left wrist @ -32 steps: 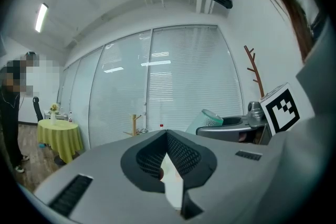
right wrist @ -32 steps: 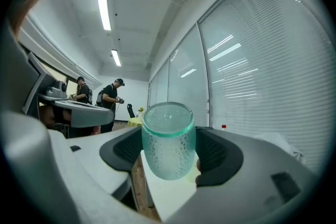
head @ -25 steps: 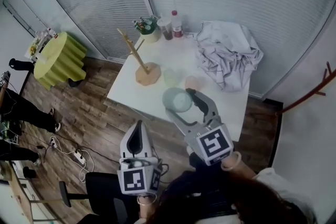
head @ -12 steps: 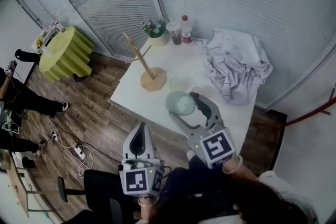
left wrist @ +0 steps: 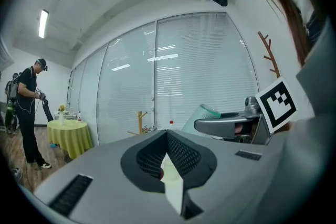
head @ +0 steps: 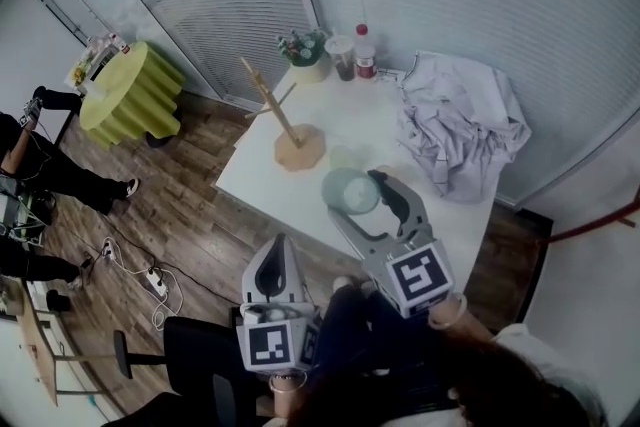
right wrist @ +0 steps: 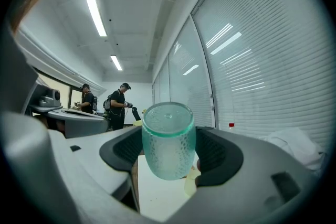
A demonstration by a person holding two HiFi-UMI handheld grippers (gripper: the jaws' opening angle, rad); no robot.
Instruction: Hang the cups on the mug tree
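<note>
Right hand-held gripper (head: pixel 353 193) clamped on teal cup (right wrist: pixel 168 139), jaws pressing its two sides. Cup held over near part of white worktop (head: pixel 268 179). Mug tree (head: pixel 283 118) stands on worktop beyond cup and to its left, well apart. Pale green cup (head: pixel 345 156) sits on worktop just beyond held one. Left hand-held gripper (head: pixel 274 257) low, off worktop's near edge, jaws together, nothing between them.
</note>
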